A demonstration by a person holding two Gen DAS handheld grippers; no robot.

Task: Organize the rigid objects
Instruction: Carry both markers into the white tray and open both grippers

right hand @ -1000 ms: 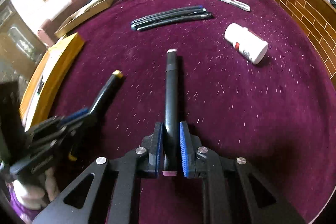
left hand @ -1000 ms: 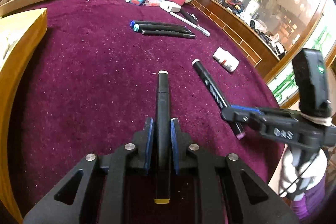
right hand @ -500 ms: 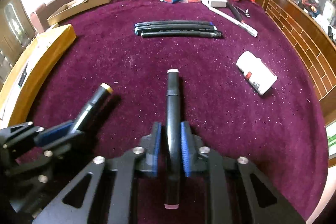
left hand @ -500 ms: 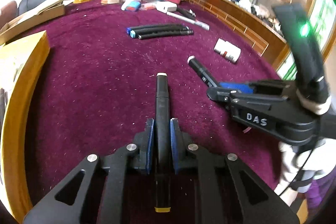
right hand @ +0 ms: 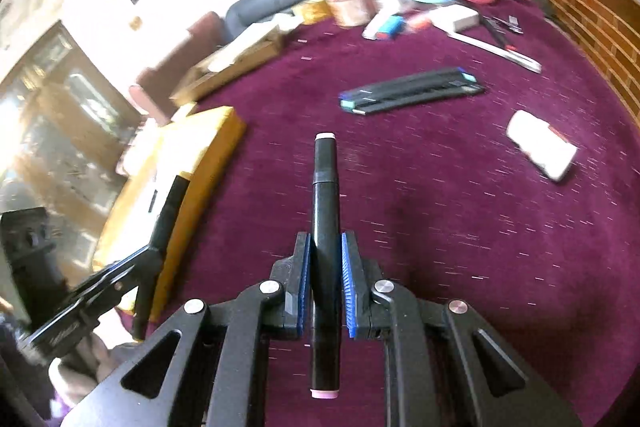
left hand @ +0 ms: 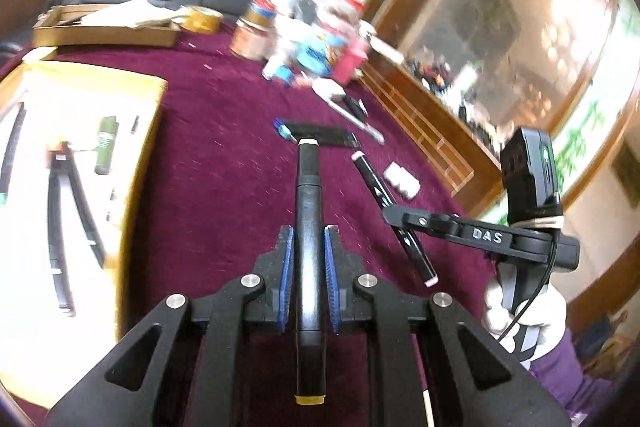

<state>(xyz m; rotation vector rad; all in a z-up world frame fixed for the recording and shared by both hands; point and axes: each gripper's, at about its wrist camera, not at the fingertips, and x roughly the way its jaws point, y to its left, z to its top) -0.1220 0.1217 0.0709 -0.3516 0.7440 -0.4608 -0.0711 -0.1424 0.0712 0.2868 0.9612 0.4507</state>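
A black marker with a yellow end cap (left hand: 308, 239) is clamped between the blue pads of the left tool (left hand: 308, 247), clear of the maroon-covered counter (left hand: 224, 195). A black marker with a pink end cap (right hand: 326, 247) is gripped likewise by the right tool (right hand: 326, 259), also above the counter. 3 more markers (right hand: 412, 91) are laid side by side toward the counter's far edge, and a white bottle (right hand: 542, 149) is lying near its right edge. A yellow box (left hand: 76, 163) is seen at the left edge.

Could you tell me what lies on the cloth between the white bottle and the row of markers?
Nothing: in the right wrist view, only bare purple cloth separates the white bottle from the row of markers.
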